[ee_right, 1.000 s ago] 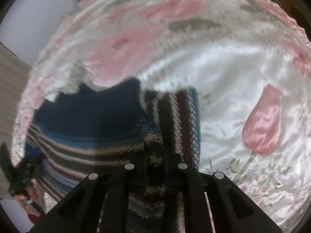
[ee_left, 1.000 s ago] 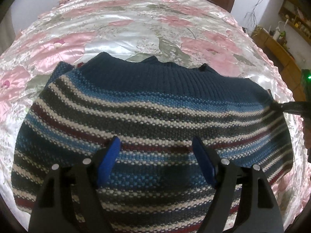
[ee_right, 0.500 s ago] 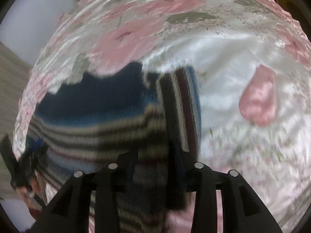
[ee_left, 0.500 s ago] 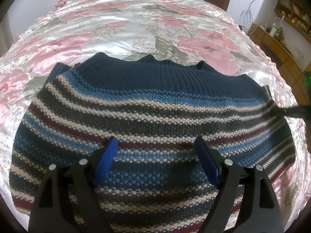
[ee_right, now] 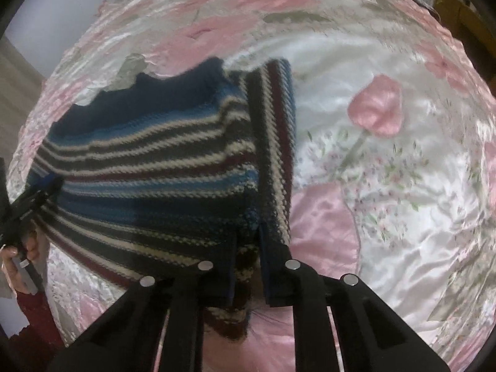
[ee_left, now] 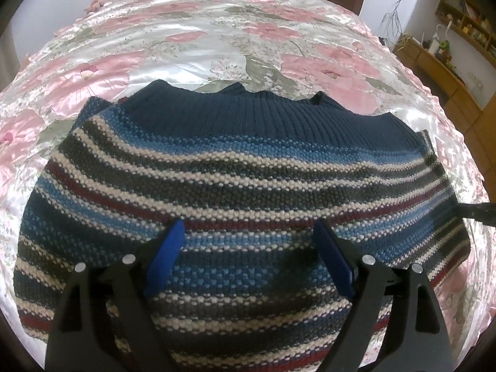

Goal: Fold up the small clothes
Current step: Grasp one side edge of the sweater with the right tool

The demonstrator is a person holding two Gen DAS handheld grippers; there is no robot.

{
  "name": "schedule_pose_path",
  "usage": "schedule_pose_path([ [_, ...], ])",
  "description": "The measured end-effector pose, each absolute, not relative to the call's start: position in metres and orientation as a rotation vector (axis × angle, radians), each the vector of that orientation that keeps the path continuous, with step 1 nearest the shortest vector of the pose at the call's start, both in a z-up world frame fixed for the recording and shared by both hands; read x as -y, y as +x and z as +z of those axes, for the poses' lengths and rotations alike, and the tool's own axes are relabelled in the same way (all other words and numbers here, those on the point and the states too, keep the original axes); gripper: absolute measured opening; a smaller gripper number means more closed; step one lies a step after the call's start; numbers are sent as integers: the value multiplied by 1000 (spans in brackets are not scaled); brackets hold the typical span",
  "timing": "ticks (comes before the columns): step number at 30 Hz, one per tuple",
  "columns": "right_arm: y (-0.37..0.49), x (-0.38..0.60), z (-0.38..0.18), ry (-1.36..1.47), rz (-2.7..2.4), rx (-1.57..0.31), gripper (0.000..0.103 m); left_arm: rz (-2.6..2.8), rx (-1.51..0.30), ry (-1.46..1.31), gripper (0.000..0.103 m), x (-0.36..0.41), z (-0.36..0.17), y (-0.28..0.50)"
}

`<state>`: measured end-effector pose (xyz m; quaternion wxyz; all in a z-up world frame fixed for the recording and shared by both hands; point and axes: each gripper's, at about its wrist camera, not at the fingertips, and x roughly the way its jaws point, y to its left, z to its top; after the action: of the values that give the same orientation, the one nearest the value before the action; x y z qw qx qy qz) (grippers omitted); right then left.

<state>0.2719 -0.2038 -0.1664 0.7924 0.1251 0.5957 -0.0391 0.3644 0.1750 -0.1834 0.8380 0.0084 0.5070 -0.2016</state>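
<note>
The striped knit sweater (ee_left: 235, 186) lies spread across the flowered satin bedspread (ee_left: 217, 34) of the bed, its dark blue ribbed band toward the headboard. The left claw (ee_left: 248, 257) hovers low over the middle of the knit with its blue-padded jaws wide apart and nothing between them. The right claw (ee_right: 248, 266) is clamped on the sweater's right edge, where a narrow striped strip, probably a sleeve or side panel, stands turned up beside the body. The main risk is that the satin is slick: a sideways pull from the right claw alone could drag the whole sweater across the bedspread instead of turning the edge over, since the open left claw pins nothing down. The thick knit is also heavy and stretchy, so a grip on only a small bite of the edge may slip out mid-fold, or pull the stripes askew and leave a crooked, bunched crease. The wavy ribbed band suggests layers underneath that are not lying flat, and they could wrinkle further. In the right wrist view, the person's hand (ee_right: 18, 263) holding the left tool sits just beside the sweater's far edge, and cloth could snag there. No basket, box or other container for the clothes shows in either view; only a wooden shelf unit (ee_left: 458, 28) of small items stands well apart against the wall.
</note>
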Motion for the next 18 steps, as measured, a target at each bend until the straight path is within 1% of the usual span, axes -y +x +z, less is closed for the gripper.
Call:
schedule_pose_path([
  [3, 269, 207, -180, 305, -83, -1288, 13, -426, -1073, 32, 85, -174, -184, 364],
  [6, 270, 208, -180, 312, -91, -1292, 12, -425, -1073, 35, 85, -174, -184, 364],
  [9, 269, 210, -172, 358, -95, -1292, 16, -425, -1076, 29, 85, -174, -184, 364],
  [10, 269, 211, -169, 379, -96, -1289, 21, -425, -1080, 21, 85, -175, -183, 363],
  [11, 268, 212, -162, 405, -93, -1278, 30, -424, -1081, 14, 85, -176, -182, 363],
  [12, 267, 211, -159, 408, -95, -1269, 37, -417, -1083, 7, 86, -178, -180, 363],
  [13, 266, 211, -154, 392, -116, -1262, 52, -412, -1084, 3, 89, -179, -179, 363],
  [14, 266, 212, -153, 373, -134, -1266, 61, -406, -1086, -1, 89, -180, -179, 363],
  [15, 267, 212, -153, 359, -142, -1275, 63, -400, -1089, -3, 89, -181, -178, 364],
  [18, 271, 222, -165, 404, -141, -1307, 63, -391, -1100, -9, 89, -184, -179, 365],
])
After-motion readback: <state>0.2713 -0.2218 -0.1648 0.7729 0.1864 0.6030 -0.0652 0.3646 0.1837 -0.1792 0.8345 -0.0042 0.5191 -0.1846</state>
